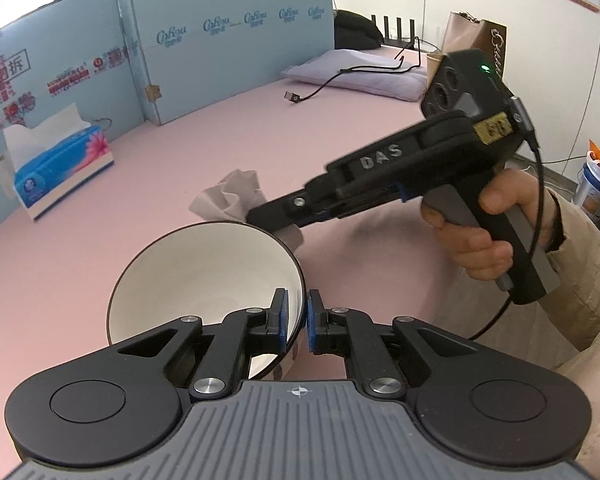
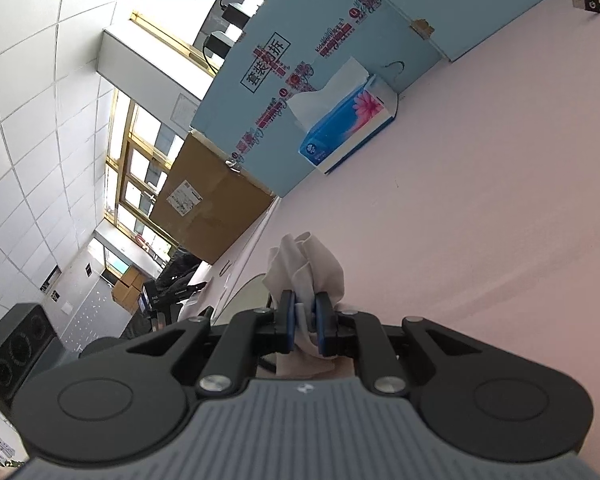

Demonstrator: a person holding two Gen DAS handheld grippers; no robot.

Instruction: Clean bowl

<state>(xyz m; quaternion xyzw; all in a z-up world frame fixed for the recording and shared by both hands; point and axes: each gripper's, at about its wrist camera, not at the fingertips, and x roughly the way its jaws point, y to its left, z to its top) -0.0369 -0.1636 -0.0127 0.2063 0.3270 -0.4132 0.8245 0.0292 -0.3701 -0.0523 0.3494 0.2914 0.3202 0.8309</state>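
Bowl (image 1: 204, 276) — white inside, dark rim — sits low in the left wrist view, tilted so its opening faces up and toward the camera. It is held off the pink table (image 1: 148, 184) by the left gripper (image 1: 297, 320): the two blue pads are clamped narrow on the bowl's near-right wall, one pad inside, one outside. The rim's far edge lies just beside the tip of the right gripper (image 1: 260, 216).

Right gripper comes in from the right, angled down toward the bowl's far-right rim. Its jaws are pinched close on a crumpled pale cloth (image 2: 308, 268); in the right wrist view the cloth bunches up above the blue pads (image 2: 287, 320) and a tail hangs below them. Whether the cloth touches the rim cannot be told from either view. The person's right hand (image 1: 476, 232) wraps the grip, with a cable trailing from the handle.

Surroundings: the table runs open to the left of the bowl and behind it. Tissue box (image 1: 60, 168), blue with a sheet sticking up, stands well apart at the far left, near the light-blue cardboard panels (image 1: 220, 40) that wall off the back edge. A folded lilac cloth (image 1: 356, 72) with a black cable (image 1: 324, 88) across it lies at the far right corner — well clear of both grippers. A brown cardboard box (image 2: 216, 208) stands beyond the panels in the right wrist view.
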